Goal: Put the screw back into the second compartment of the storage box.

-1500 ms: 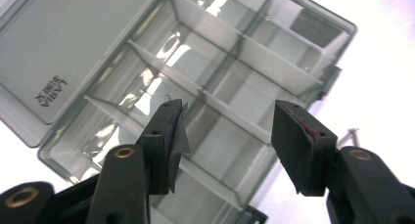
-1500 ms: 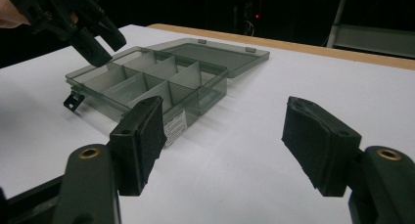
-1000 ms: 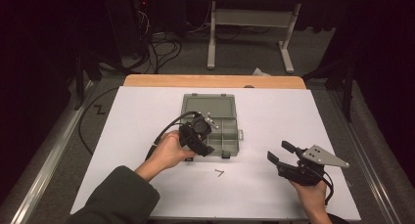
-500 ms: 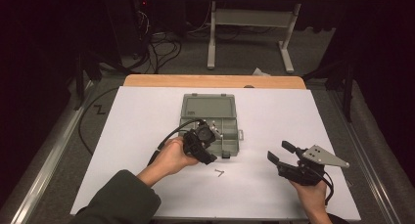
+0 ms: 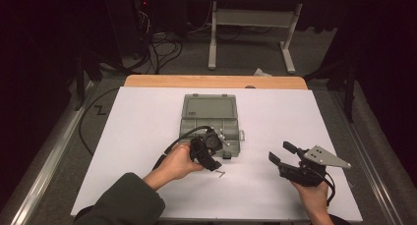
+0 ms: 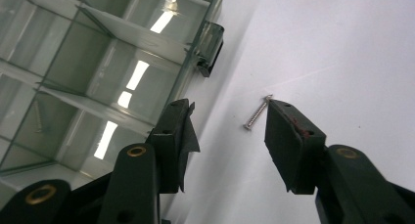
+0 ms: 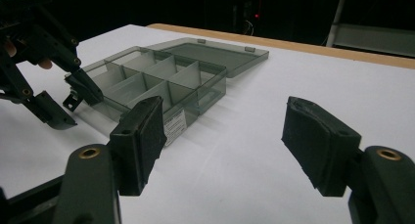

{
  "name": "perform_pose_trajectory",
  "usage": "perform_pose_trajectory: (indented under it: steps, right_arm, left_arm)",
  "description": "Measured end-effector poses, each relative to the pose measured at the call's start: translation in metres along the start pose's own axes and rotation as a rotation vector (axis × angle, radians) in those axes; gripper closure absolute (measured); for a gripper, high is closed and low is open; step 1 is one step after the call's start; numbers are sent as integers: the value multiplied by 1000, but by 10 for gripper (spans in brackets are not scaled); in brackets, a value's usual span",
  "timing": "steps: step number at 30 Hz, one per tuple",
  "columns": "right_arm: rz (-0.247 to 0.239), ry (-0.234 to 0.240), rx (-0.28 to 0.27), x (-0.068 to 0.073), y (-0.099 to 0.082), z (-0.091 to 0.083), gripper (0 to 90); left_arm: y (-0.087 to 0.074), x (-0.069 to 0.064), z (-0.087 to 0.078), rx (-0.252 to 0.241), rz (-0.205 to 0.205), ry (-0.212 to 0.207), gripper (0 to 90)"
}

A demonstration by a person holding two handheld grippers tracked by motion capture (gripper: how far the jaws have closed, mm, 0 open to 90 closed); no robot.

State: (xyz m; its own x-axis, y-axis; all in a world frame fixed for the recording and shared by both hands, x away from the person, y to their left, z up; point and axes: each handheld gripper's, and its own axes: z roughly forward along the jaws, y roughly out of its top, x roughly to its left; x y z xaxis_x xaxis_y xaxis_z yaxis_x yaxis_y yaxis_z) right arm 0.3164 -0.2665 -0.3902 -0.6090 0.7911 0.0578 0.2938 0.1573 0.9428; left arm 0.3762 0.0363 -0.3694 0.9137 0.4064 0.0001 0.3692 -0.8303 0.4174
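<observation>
While the left gripper [image 6: 227, 136] has been closing its still-open jaws over the screw [image 6: 256, 113], the right gripper [image 7: 222, 136] waits open; next, probably pinch it.

The table [image 5: 147, 122] is covered by a white sheet, its wooden edge [image 5: 216, 81] bare at the far side; beyond lies grey carpet [image 5: 246, 58] with tangled black cables [image 5: 162, 43]; a white desk frame [image 5: 251, 23] stands in the dark room.
</observation>
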Motion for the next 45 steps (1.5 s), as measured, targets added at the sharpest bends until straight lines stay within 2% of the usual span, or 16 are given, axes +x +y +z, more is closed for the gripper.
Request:
perform_pose_trajectory:
  steps: [6,13,22,29,38,45]
  right_arm:
    - [-2,4,0,0,0,0,336]
    - [-2,4,0,0,0,0,336]
    - [-4,5,3,0,0,1,336]
    - [-4,5,3,0,0,1,337]
    - [-4,4,3,0,0,1,337]
    - [-4,3,4,0,0,1,337]
  left_arm:
    - [3,-4,8,32,25,-18,578]
    - [5,-6,17,62,35,-31,609]
    - [7,-7,23,68,33,-36,646]
    - [9,-9,30,90,47,-45,688]
    - [10,-8,36,106,43,-51,746]
    - [10,-9,36,108,49,-38,785]
